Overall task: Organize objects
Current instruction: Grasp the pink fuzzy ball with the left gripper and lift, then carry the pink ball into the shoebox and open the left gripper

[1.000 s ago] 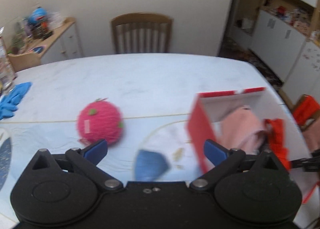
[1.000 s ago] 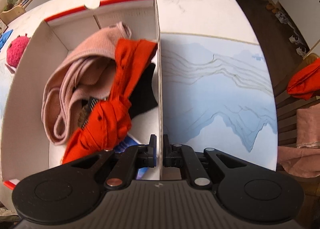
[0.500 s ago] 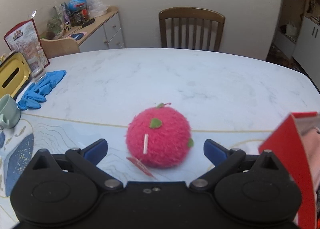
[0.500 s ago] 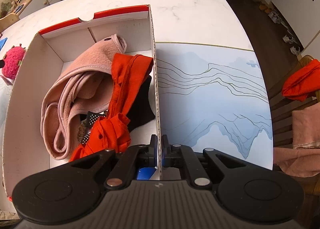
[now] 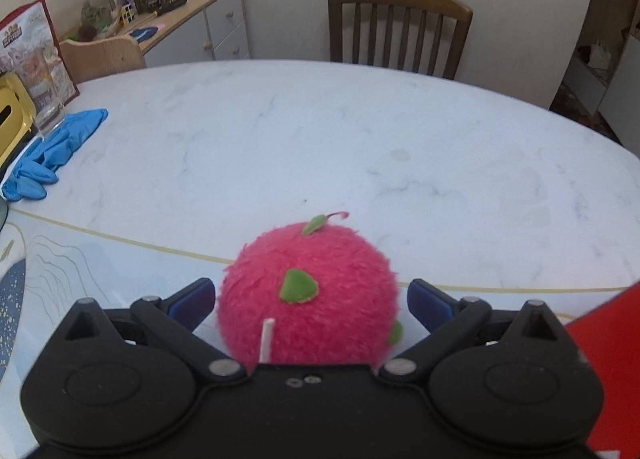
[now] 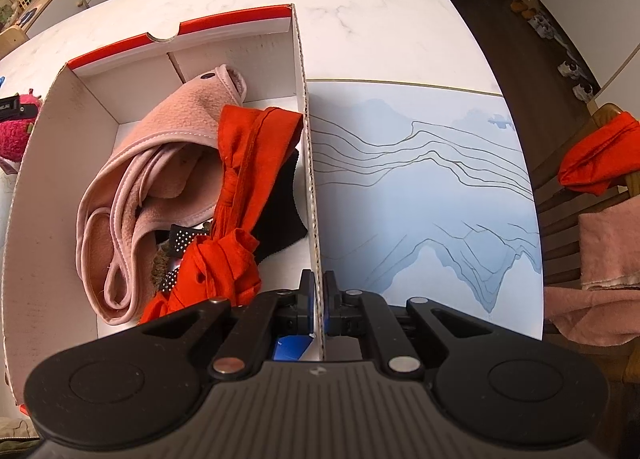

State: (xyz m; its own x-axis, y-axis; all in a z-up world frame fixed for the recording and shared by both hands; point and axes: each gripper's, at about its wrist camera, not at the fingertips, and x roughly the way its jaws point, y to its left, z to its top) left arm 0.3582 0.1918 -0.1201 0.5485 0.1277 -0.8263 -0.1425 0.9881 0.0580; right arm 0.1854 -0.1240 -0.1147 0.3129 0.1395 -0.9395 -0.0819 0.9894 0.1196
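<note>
Plush ball [image 5: 308, 295] on table [image 5: 320, 139], left of box [image 6: 60, 179]; cloths [image 6: 168, 163] inside box; chair [image 5: 400, 31] behind table.

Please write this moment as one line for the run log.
left gripper: open around pink plush ball | right gripper: shut on box wall | ball: on table, outside box

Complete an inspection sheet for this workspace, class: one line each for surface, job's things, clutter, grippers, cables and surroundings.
Surface: white marble table with a blue mountain-print mat.
Job's things: pink plush ball on the table; red-edged box holding a pink garment and orange cloth.
Clutter: blue gloves at the table's left edge.
Grippers: left gripper open, fingers either side of the ball; right gripper shut on the box wall.
Cables: nothing seen.
Surroundings: wooden chair, sideboard with small items.
</note>
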